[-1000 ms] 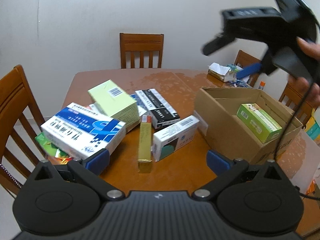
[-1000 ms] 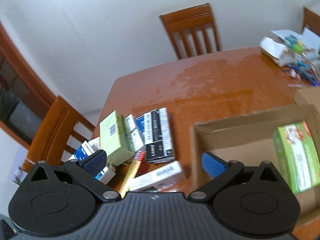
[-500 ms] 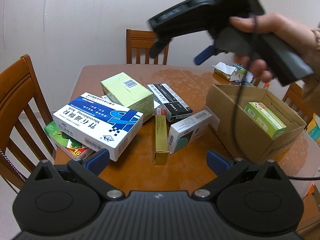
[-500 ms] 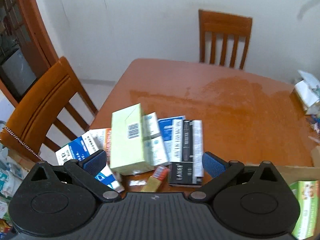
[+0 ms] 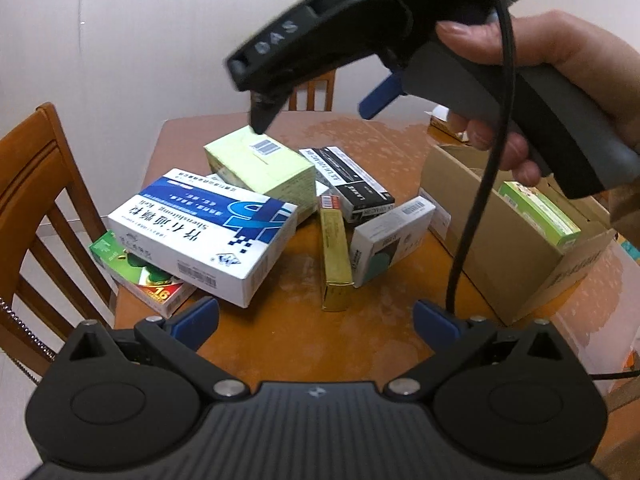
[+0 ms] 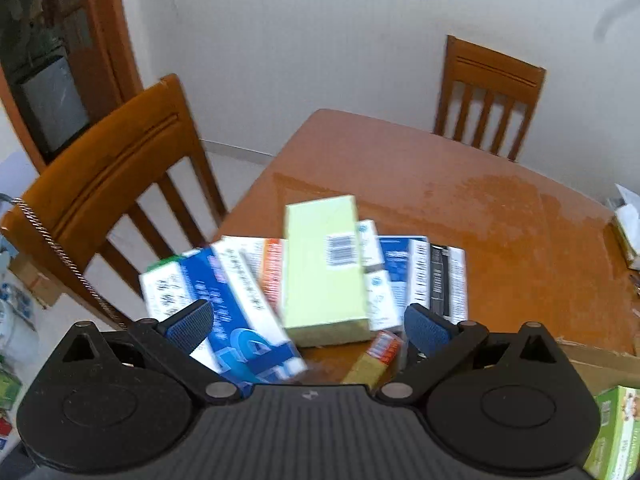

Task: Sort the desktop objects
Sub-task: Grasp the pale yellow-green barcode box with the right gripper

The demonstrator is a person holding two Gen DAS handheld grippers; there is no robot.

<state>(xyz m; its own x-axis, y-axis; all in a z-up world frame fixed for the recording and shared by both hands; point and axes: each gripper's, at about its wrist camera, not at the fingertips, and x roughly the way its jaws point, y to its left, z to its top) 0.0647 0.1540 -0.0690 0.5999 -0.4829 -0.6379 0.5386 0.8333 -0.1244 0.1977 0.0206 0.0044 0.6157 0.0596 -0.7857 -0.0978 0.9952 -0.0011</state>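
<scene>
Several boxes lie piled on the wooden table (image 5: 304, 336): a pale green box (image 5: 260, 164) on top, a large white-and-blue box (image 5: 200, 236), a black box (image 5: 348, 184), a long gold box (image 5: 334, 248) and a white box (image 5: 390, 232). My left gripper (image 5: 316, 320) is open and empty, low near the table's front edge. A hand (image 5: 520, 64) holds my right gripper (image 5: 316, 108) in the air over the pile. It is open and empty, right above the pale green box (image 6: 324, 272).
An open cardboard box (image 5: 500, 248) stands at the right with a green carton (image 5: 538, 212) inside. A green-and-red box (image 5: 136, 272) lies under the white-and-blue one. Wooden chairs stand at the left (image 5: 32, 184) and far side (image 6: 488, 96). Clutter (image 6: 628, 224) sits at the far right.
The right gripper has swung left, from above the cardboard box to above the pile of boxes. The left gripper has stayed open and low, shifting only slightly.
</scene>
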